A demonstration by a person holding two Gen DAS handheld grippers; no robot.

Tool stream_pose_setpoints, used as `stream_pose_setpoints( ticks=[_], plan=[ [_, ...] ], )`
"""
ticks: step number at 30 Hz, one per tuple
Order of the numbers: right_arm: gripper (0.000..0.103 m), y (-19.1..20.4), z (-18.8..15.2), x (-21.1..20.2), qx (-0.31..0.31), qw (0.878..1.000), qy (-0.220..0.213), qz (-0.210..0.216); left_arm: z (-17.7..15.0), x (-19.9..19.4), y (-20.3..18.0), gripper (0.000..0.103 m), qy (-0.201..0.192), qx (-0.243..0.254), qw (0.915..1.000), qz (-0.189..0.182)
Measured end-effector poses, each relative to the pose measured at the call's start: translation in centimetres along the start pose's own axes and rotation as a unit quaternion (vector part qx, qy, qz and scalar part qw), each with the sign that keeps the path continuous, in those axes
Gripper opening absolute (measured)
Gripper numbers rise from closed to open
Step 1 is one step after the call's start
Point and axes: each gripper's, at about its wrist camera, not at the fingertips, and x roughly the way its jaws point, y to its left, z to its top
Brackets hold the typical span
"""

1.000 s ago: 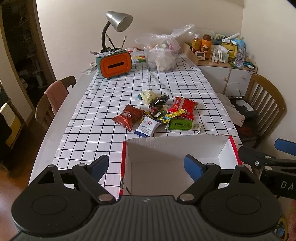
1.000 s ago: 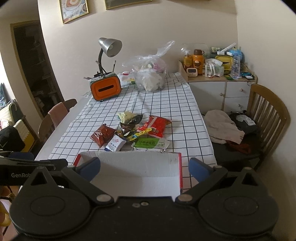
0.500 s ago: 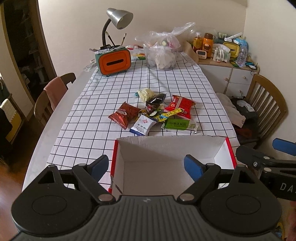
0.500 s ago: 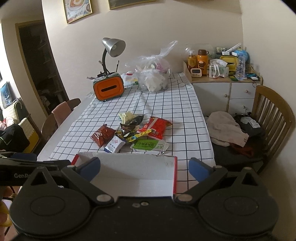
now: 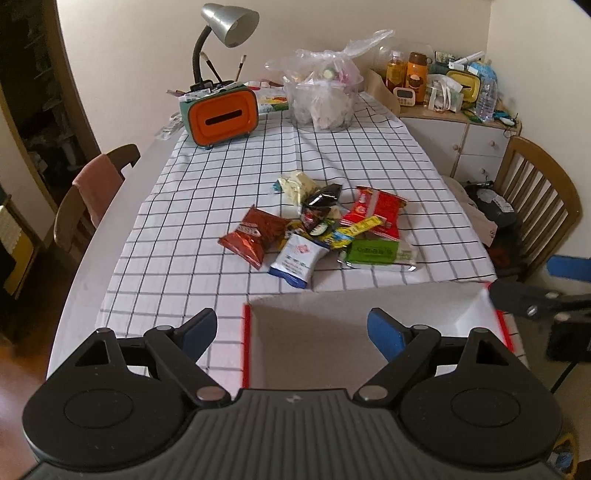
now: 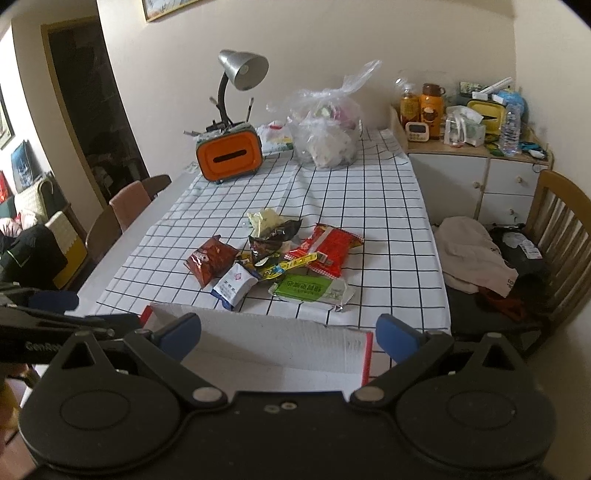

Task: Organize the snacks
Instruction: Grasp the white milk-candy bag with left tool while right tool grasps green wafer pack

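Observation:
A pile of snack packets lies mid-table on the checked cloth: a dark red bag [image 5: 255,232], a white and blue packet [image 5: 297,258], a green packet [image 5: 376,253], a red packet [image 5: 378,210], a black one [image 5: 319,205] and a pale yellow one [image 5: 295,184]. An open white box with red edges [image 5: 332,332] stands at the near table edge, empty as far as I see. My left gripper [image 5: 291,332] is open above the box. My right gripper [image 6: 288,334] is open above the same box [image 6: 266,354]. The pile [image 6: 280,258] lies beyond it.
An orange tissue box [image 5: 221,116] with a desk lamp [image 5: 225,22] and a clear plastic bag [image 5: 321,96] stand at the table's far end. Chairs stand on the left [image 5: 92,192] and right [image 5: 535,199]. A cluttered white cabinet [image 5: 454,122] is at the back right.
Both grippers have shifted left and slightly up, so the box sits further right in the left wrist view. The snacks and the box have not moved. Both grippers stay open.

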Motion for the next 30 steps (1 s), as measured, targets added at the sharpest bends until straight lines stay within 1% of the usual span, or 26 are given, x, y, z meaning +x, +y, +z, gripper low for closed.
stream_pose_setpoints(
  ticks=[4, 8, 10, 12, 17, 20, 22, 24, 30],
  plan=[
    [0.099, -0.3, 1.7, 2.2, -0.013, 1.000, 0.012, -0.004, 1.2, 2.8, 2.5, 0.089, 0.018, 0.005, 0.9998, -0.008],
    [0.099, -0.5, 3.7, 4.7, -0.034, 0.999, 0.025, -0.003, 2.9, 5.5, 4.0, 0.089, 0.039, 0.017, 0.9985, -0.033],
    [0.099, -0.4, 4.7, 6.0, -0.053, 0.998, 0.033, 0.006, 4.1, 6.7, 4.3, 0.089, 0.045, 0.030, 0.9974, -0.049],
    [0.099, -0.4, 5.9, 7.6, -0.073, 0.996, 0.051, 0.016, 5.2, 7.8, 4.4, 0.089, 0.047, 0.042, 0.9962, -0.060],
    [0.098, -0.1, 7.9, 11.8, -0.123, 0.988, 0.088, 0.041, 7.4, 11.3, 3.7, 0.089, 0.060, 0.071, 0.9947, -0.043],
    [0.097, -0.3, 8.4, 14.6, -0.147, 0.981, 0.117, 0.052, 8.3, 13.7, 3.1, 0.089, 0.080, 0.090, 0.9915, -0.048],
    [0.097, -0.4, 8.7, 16.2, -0.162, 0.975, 0.138, 0.060, 8.7, 15.2, 2.5, 0.089, 0.092, 0.110, 0.9881, -0.056],
    [0.095, -0.7, 8.7, 17.8, -0.178, 0.969, 0.159, 0.063, 8.9, 16.8, 2.1, 0.089, 0.107, 0.125, 0.9841, -0.067],
    [0.091, -0.7, 8.0, 22.0, -0.242, 0.943, 0.213, 0.087, 8.9, 20.8, 1.0, 0.089, 0.156, 0.154, 0.9701, -0.104]
  ],
)
